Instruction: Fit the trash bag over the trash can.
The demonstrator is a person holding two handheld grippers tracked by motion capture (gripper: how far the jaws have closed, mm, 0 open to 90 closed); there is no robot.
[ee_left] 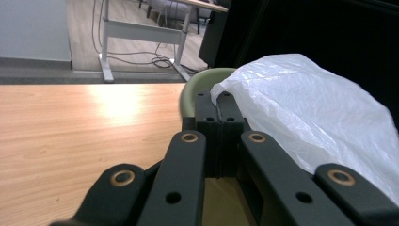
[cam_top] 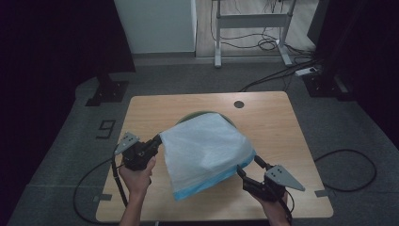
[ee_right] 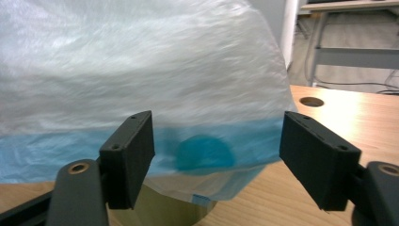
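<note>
A white plastic bag with a blue hem is draped over a green round bin on the wooden table. My left gripper is shut on the bag's upper left corner; in the left gripper view its jaws press together on the white film beside the bin's green rim. My right gripper stands open at the bag's lower right edge. In the right gripper view the blue hem hangs between its wide-apart jaws, above the bin's rim.
A round cable hole lies in the table's far side. Behind the table stand a white desk frame and floor cables. A black stand sits at the far left.
</note>
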